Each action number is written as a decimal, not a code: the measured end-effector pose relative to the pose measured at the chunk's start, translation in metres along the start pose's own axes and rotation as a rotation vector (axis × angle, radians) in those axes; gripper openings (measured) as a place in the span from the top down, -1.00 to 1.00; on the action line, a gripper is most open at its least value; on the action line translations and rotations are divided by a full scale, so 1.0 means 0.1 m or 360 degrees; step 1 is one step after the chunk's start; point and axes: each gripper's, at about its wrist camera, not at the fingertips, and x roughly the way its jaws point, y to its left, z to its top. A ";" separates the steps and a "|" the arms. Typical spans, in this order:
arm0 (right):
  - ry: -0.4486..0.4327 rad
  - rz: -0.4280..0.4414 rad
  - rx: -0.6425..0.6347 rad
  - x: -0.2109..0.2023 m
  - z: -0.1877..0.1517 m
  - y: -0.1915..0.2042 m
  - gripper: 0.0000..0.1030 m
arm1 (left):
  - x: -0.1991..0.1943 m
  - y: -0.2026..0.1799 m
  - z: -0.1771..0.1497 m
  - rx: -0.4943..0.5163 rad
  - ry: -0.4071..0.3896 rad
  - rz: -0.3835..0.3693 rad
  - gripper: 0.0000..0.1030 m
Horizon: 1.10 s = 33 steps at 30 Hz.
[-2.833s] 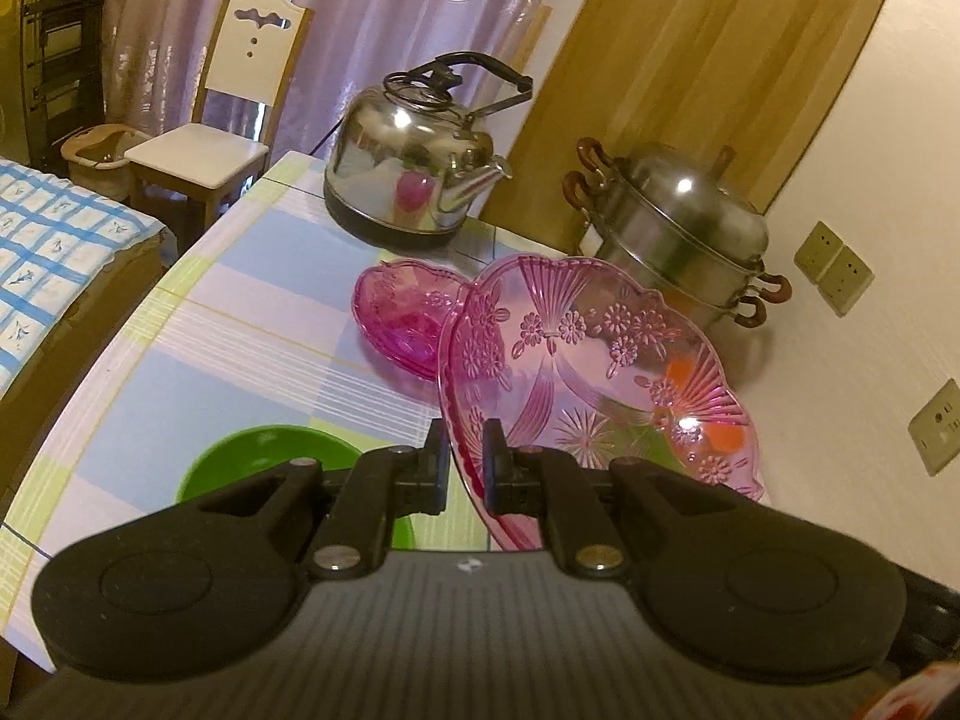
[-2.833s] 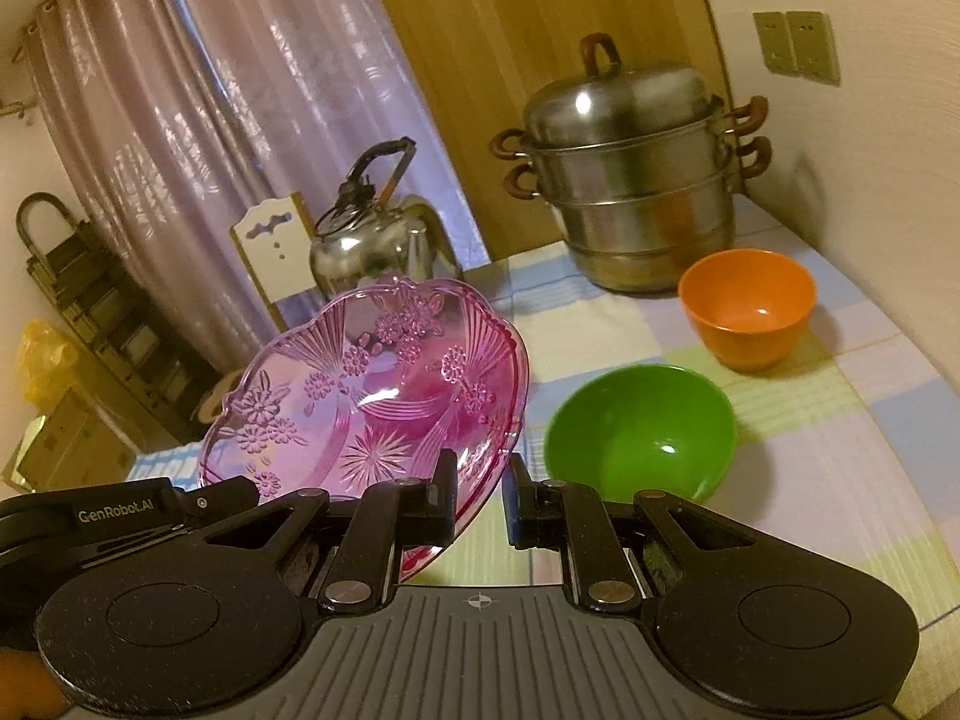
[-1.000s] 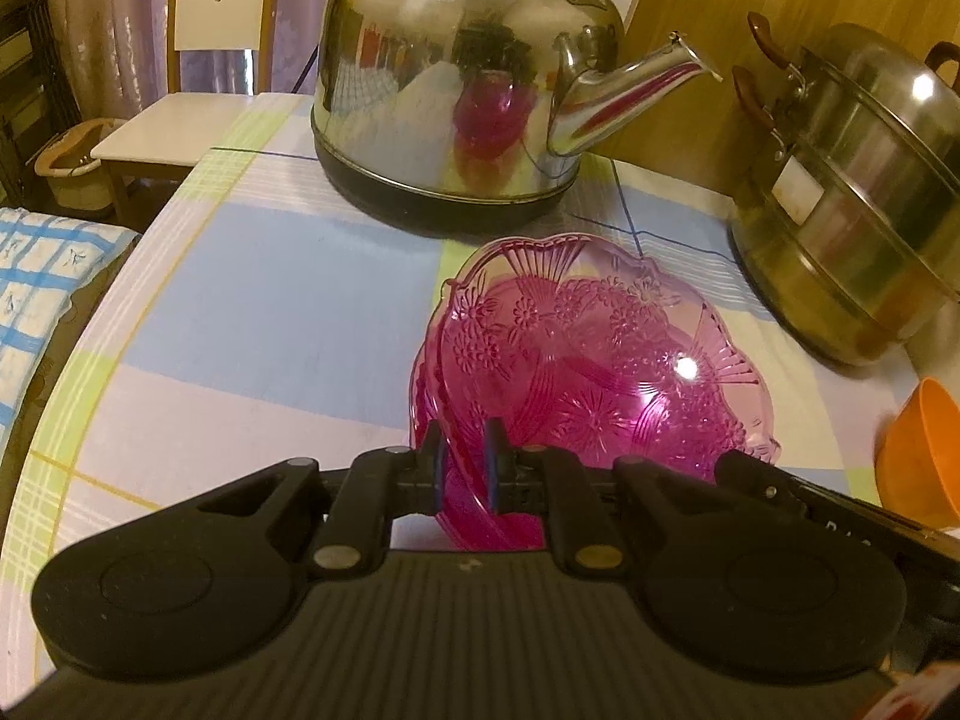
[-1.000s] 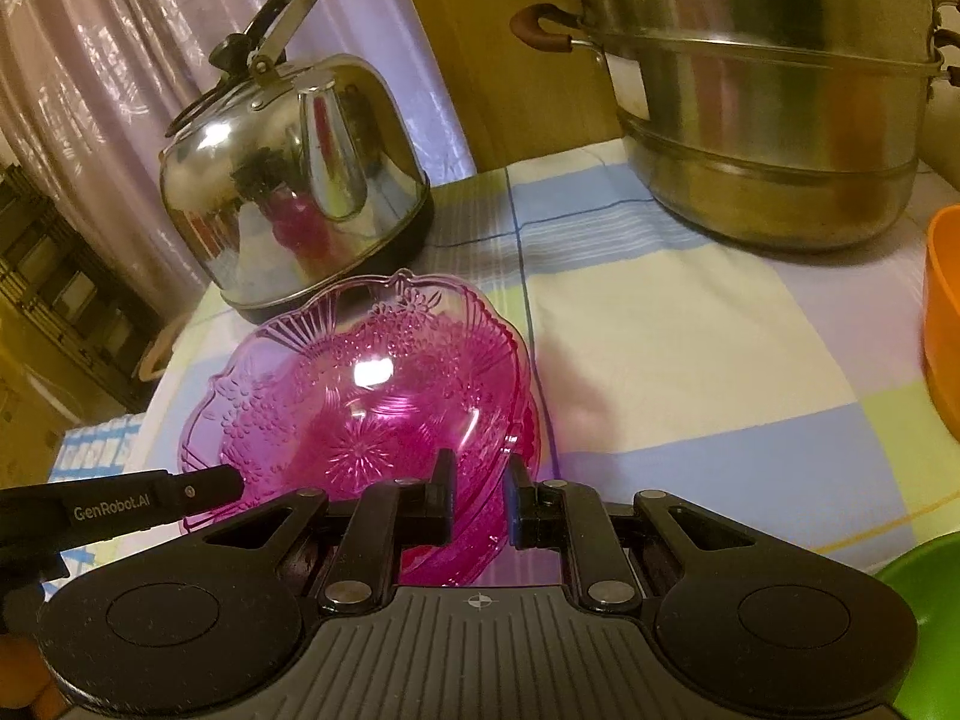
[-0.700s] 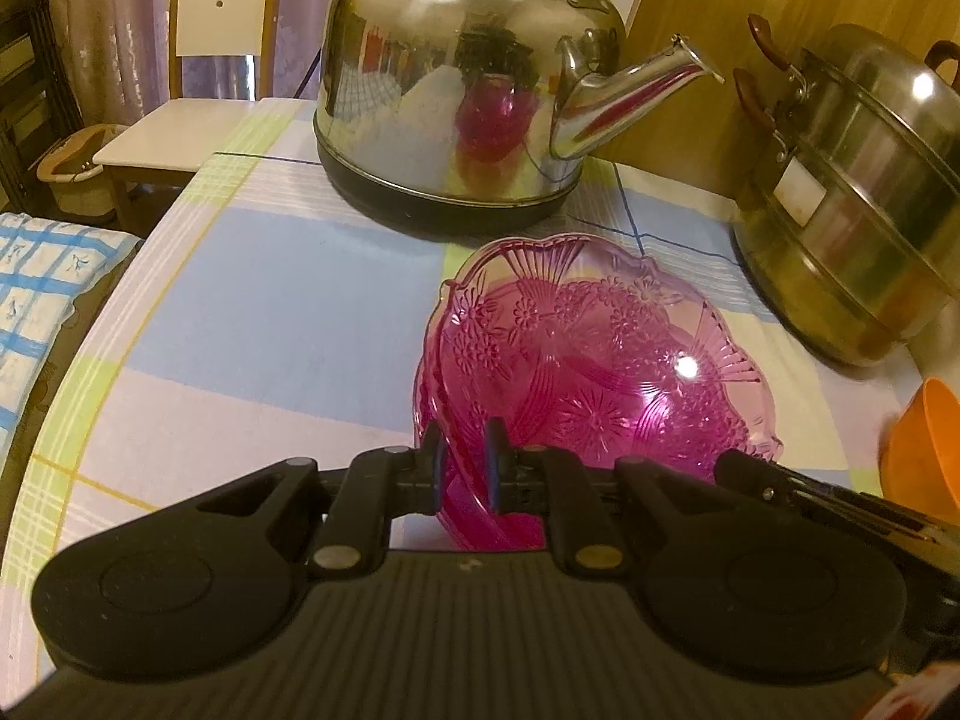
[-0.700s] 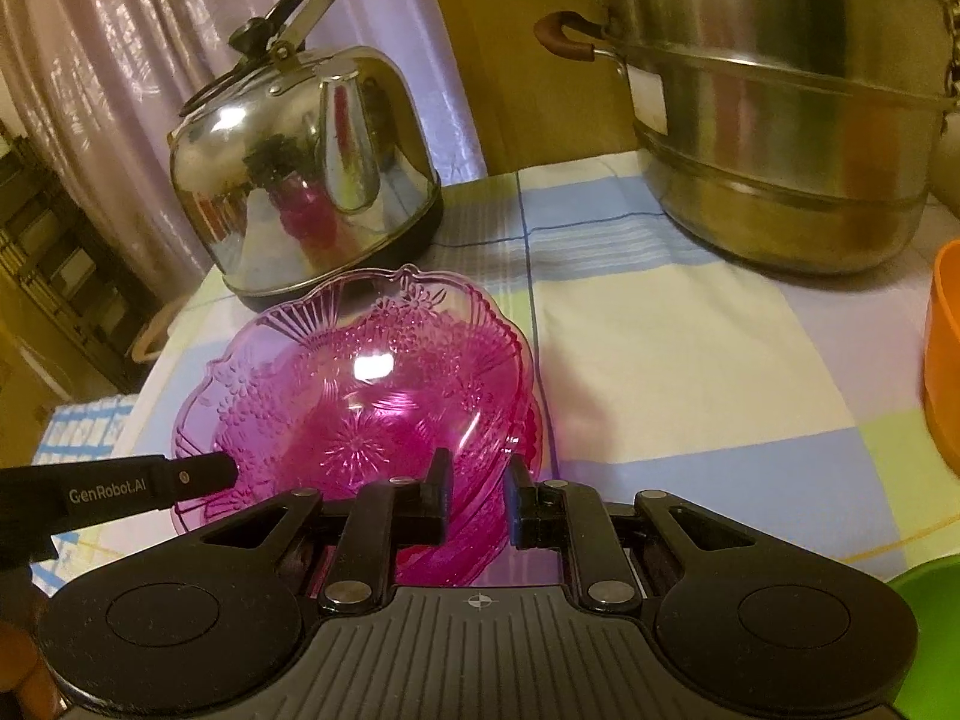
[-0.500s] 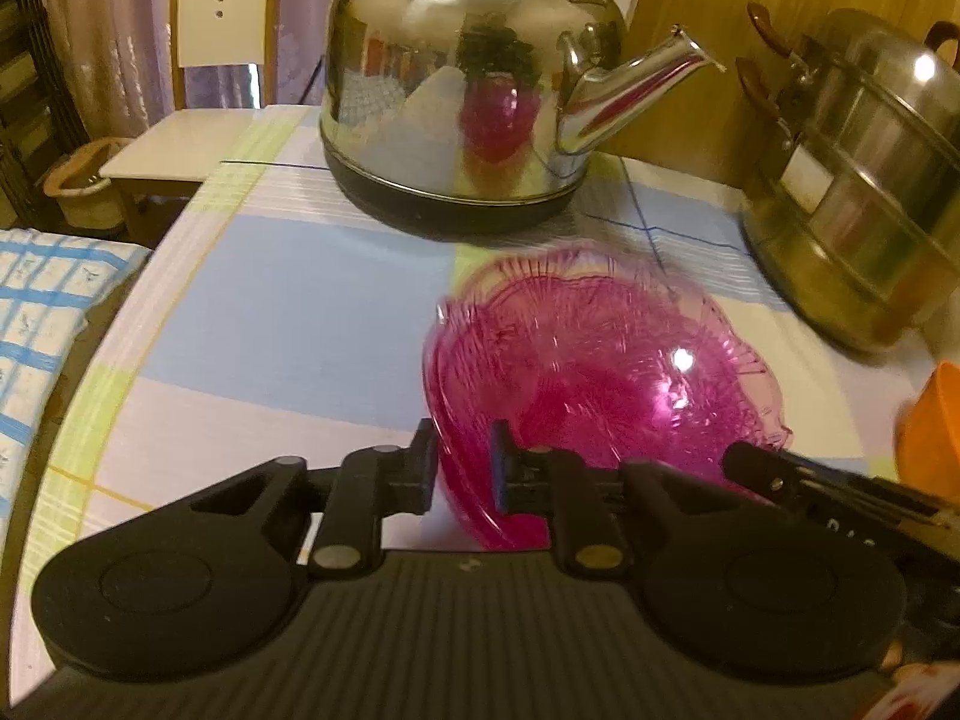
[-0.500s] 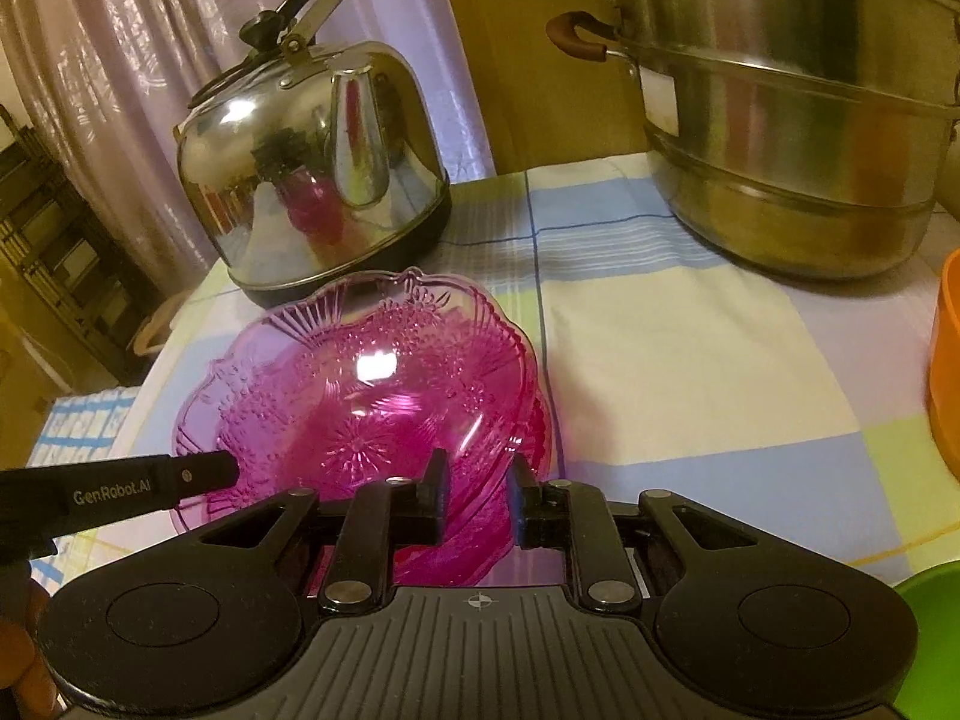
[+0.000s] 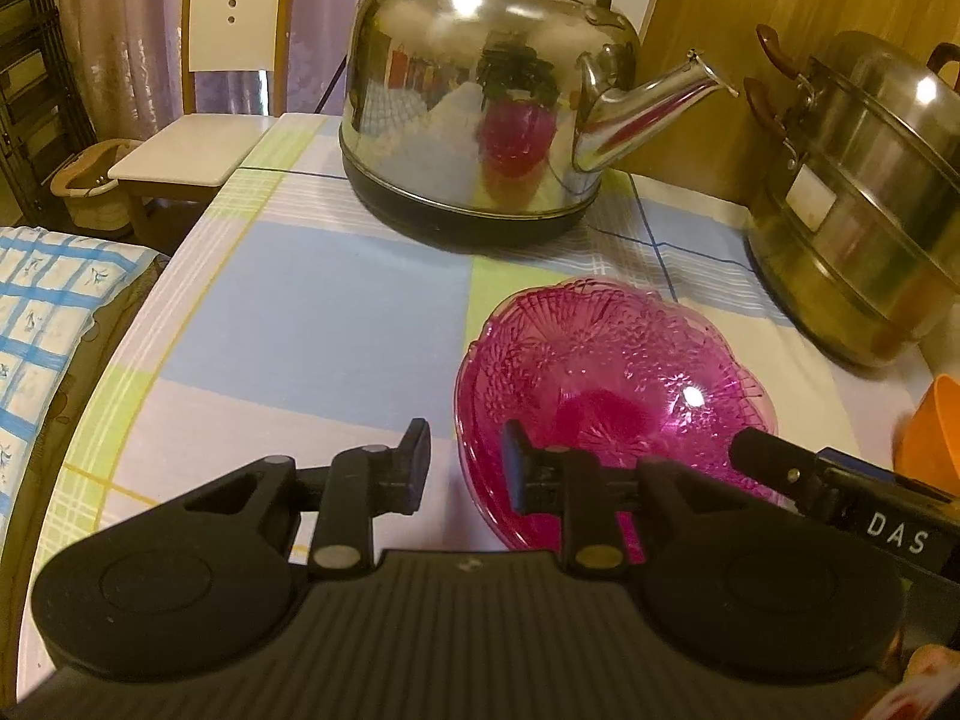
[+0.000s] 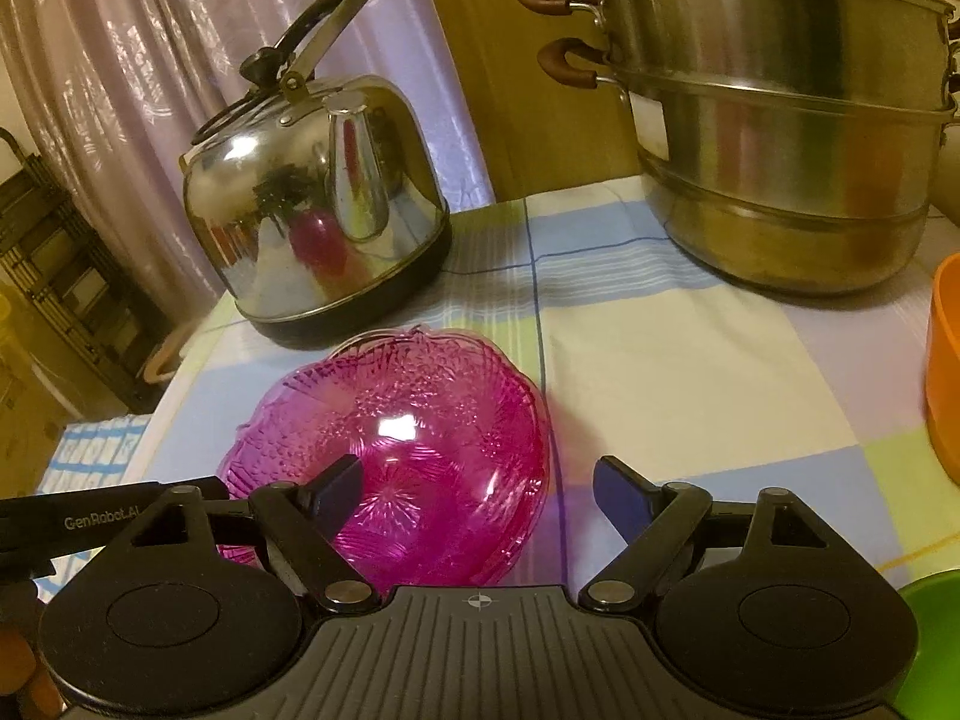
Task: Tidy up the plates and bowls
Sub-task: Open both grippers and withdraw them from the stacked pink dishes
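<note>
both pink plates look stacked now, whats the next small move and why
Probably draw both grippers back off the pink plates. The plates sit nested on the tablecloth, and the jaws of the left gripper and right gripper have just been opening, gripping nothing. Backing off clears the rim, then a reach toward the orange bowl can follow.

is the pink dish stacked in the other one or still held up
Stacked: the pink dish sits nested in the second pink dish, on the tablecloth. Both grippers' jaws have just been opening and stand off its rim.
</note>
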 end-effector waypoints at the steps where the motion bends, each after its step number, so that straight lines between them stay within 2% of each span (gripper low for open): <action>1: 0.0000 -0.0002 -0.0006 0.00 0.00 0.01 -0.62 | 0.00 0.00 0.00 0.0001 0.0000 -0.0001 0.56; 10: 0.0002 -0.0008 -0.0021 -0.09 0.03 0.02 -0.62 | -0.09 -0.04 0.01 0.0012 -0.0009 -0.0017 0.54; 19: -0.0058 0.0011 -0.0021 -0.44 0.10 0.10 -0.62 | -0.46 -0.12 -0.03 0.0015 -0.0048 -0.0065 0.33; 22: -0.0091 0.0027 -0.0037 -0.66 0.08 0.11 -0.62 | -0.66 -0.16 -0.08 0.0018 -0.0063 -0.0079 0.14; 24: -0.0107 0.0026 -0.0050 -0.81 0.03 0.10 -0.62 | -0.81 -0.19 -0.13 0.0011 -0.0068 -0.0089 -0.05; 27: -0.0120 0.0017 0.0001 -1.08 -0.08 0.02 -0.62 | -1.07 -0.24 -0.24 0.0005 -0.0090 -0.0117 -0.32; 29: -0.0126 0.0017 0.0023 -1.26 -0.17 -0.02 -0.62 | -1.24 -0.28 -0.31 0.0009 -0.0108 -0.0136 -0.42; 32: -0.0137 -0.0018 -0.0019 -1.58 -0.32 -0.02 -0.62 | -1.54 -0.32 -0.46 -0.0014 -0.0145 -0.0163 -0.69; 33: -0.0144 -0.0025 -0.0042 -1.68 -0.37 -0.02 -0.62 | -1.63 -0.33 -0.51 -0.0018 -0.0159 -0.0162 -0.71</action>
